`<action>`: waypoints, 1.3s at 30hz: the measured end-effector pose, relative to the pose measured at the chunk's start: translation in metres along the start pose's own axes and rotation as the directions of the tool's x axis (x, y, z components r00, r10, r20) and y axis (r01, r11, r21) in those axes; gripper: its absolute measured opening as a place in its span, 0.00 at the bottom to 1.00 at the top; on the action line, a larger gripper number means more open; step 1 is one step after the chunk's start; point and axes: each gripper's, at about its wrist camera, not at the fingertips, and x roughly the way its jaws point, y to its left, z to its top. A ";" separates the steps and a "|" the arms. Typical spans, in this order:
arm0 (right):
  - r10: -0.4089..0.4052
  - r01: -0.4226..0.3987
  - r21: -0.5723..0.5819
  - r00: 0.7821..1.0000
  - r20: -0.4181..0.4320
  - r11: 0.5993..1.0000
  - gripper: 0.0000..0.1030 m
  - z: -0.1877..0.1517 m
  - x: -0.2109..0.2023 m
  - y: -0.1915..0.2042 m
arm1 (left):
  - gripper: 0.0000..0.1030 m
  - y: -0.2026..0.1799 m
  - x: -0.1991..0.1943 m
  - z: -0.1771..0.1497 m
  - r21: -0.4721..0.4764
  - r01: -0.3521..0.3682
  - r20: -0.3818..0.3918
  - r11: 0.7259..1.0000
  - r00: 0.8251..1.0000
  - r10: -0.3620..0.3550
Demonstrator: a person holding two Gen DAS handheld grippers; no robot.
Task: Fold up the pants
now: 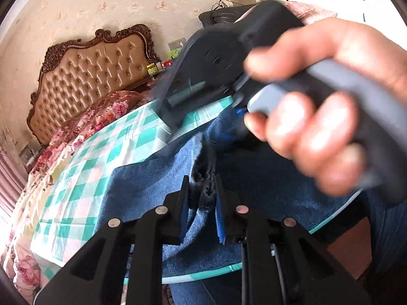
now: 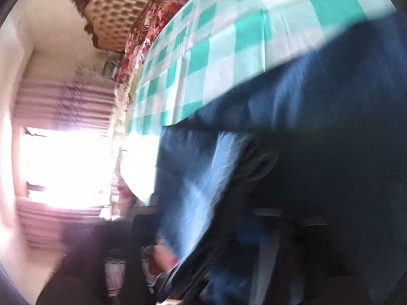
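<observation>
The blue denim pants [image 1: 152, 183] lie on a table with a green-and-white checked cloth [image 1: 101, 157]. My left gripper [image 1: 202, 190] is shut on a bunched fold of the pants. My right gripper, held in a hand [image 1: 318, 117], shows blurred just above and beyond it, over the pants; its fingertips are hidden. In the right wrist view the pants [image 2: 292, 127] fill the lower right, heavily blurred, and drape over my right gripper's fingers, so I cannot make out how the jaws stand.
A bed with a tufted tan headboard [image 1: 94, 76] and floral bedding [image 1: 84, 124] stands behind the table. Jars [image 1: 157, 67] sit on a nightstand. A bright window with pink curtains [image 2: 63, 152] is to the left.
</observation>
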 end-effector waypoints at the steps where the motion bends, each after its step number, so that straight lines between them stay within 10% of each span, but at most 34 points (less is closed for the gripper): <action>1: -0.009 0.010 -0.011 1.000 0.004 1.000 0.13 0.002 -0.002 0.001 | 0.17 -0.005 -0.001 0.002 0.013 -0.018 0.003 1.000 1.000 0.018; 10: -0.054 0.070 -0.080 0.982 0.182 0.994 0.11 -0.010 -0.106 -0.036 | 0.16 -0.080 -0.007 0.038 0.130 0.085 0.111 0.988 0.989 -0.100; 22: -0.112 0.113 0.002 0.977 0.180 0.994 0.34 -0.001 -0.099 -0.096 | 0.16 -0.141 0.035 0.025 0.266 0.115 0.010 0.957 0.992 -0.122; 24: -0.122 0.128 -0.017 0.974 0.192 0.992 0.16 0.003 -0.098 -0.095 | 0.16 -0.144 0.036 0.026 0.283 0.096 0.013 0.954 0.995 -0.103; 39: -0.153 0.155 0.006 0.964 0.217 0.988 0.14 -0.007 -0.120 -0.121 | 0.16 -0.176 0.024 0.027 0.359 0.130 0.021 0.924 0.989 -0.147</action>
